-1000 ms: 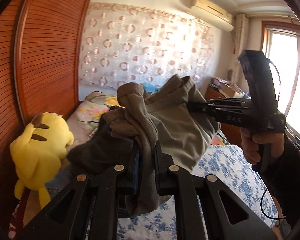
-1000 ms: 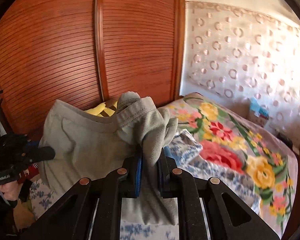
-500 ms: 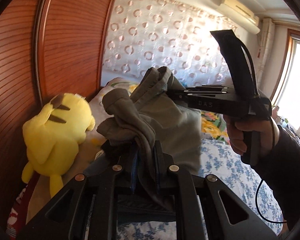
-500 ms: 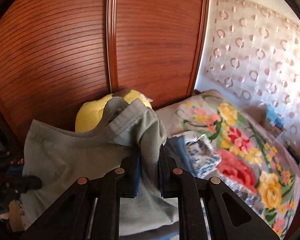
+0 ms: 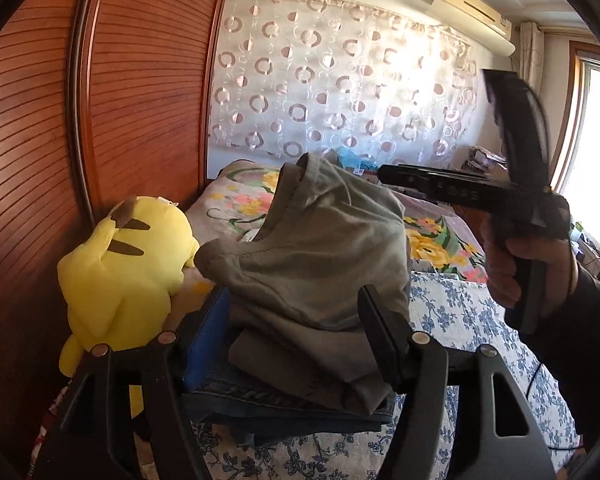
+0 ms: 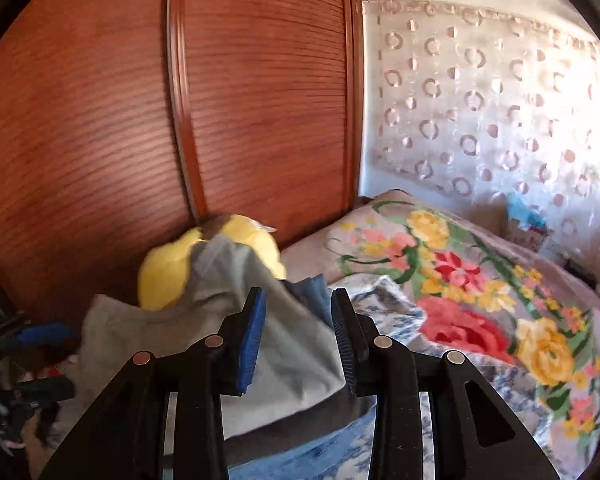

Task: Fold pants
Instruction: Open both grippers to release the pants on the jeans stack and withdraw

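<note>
Both grippers (image 5: 292, 320) (image 6: 298, 320) just opening, grey pants (image 5: 320, 256) released onto floral bed (image 5: 460, 312), wooden wardrobe (image 5: 140, 100) behind

Olive-grey pants (image 5: 316, 248) — yellow plush toy (image 5: 128, 264) — blue-flowered sheet (image 5: 460, 316).

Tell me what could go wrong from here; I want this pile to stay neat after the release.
1. The grey pants sit bunched with one edge standing up, not flat; they may slump or unfold off the folded jeans beneath.
2. Both jaws have just been opening around the cloth; the left hand-held gripper or the right hand-held gripper could snag fabric when pulled back.
3. The yellow plush toy crowds the pile's side.
</note>
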Demonstrator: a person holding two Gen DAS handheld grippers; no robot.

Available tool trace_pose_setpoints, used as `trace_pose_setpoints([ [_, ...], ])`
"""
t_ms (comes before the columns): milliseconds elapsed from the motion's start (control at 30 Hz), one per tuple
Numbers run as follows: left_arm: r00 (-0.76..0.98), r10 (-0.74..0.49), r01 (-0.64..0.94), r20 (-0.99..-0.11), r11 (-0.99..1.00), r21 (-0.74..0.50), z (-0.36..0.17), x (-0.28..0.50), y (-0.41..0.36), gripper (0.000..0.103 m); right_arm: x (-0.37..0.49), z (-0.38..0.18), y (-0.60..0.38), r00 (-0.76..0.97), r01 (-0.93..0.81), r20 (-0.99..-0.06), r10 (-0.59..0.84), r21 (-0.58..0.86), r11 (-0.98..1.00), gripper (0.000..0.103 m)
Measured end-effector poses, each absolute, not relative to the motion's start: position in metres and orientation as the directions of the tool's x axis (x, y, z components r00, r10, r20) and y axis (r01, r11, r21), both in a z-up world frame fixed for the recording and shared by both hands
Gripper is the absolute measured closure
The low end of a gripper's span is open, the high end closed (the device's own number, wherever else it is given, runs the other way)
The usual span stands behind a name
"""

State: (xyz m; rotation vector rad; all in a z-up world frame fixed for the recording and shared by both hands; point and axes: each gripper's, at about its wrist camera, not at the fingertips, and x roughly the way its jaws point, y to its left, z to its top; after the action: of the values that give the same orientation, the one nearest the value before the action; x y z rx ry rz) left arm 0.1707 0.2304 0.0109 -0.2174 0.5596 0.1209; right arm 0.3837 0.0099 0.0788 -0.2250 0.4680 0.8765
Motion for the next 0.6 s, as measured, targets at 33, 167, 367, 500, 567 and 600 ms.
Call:
trace_pose_setpoints([
  [33,0.840,0.049,-0.165,-0.540,0.972,-0.168,0.011,0.171,0.228,0.036,0.378,0.078,0.007,0.536,-0.789,-0.482,0.694,0.007,0.614,0.068],
  [167,0.832,0.031,-0.146,-0.554,0.975,-0.165,0.007,0.174,0.221,0.036,0.362,0.071,0.004,0.543,-0.786,-0.483,0.688,-0.003,0.618,0.068],
  [367,0.826,0.004,-0.098,-0.564,0.986,-0.137,0.005,0.177,0.205,0.020,0.350,0.065,-0.015,0.547,-0.770,-0.492,0.678,0.024,0.638,0.068],
  [500,0.828,-0.013,-0.073,-0.560,0.989,-0.130,0.007,0.174,0.192,0.009,0.337,0.065,-0.030,0.563,-0.752,-0.492,0.664,0.029,0.658,0.068],
  [567,0.827,-0.017,-0.064,-0.562,0.990,-0.124,0.008,0.173,0.186,0.005,0.333,0.063,-0.037,0.573,-0.739,-0.492,0.656,0.036,0.673,0.068],
  [600,0.828,-0.018,-0.062,-0.560,0.991,-0.122,0.008,0.172,0.184,0.004,0.330,0.063,-0.040,0.580,-0.732,-0.490,0.650,0.036,0.680,0.068],
])
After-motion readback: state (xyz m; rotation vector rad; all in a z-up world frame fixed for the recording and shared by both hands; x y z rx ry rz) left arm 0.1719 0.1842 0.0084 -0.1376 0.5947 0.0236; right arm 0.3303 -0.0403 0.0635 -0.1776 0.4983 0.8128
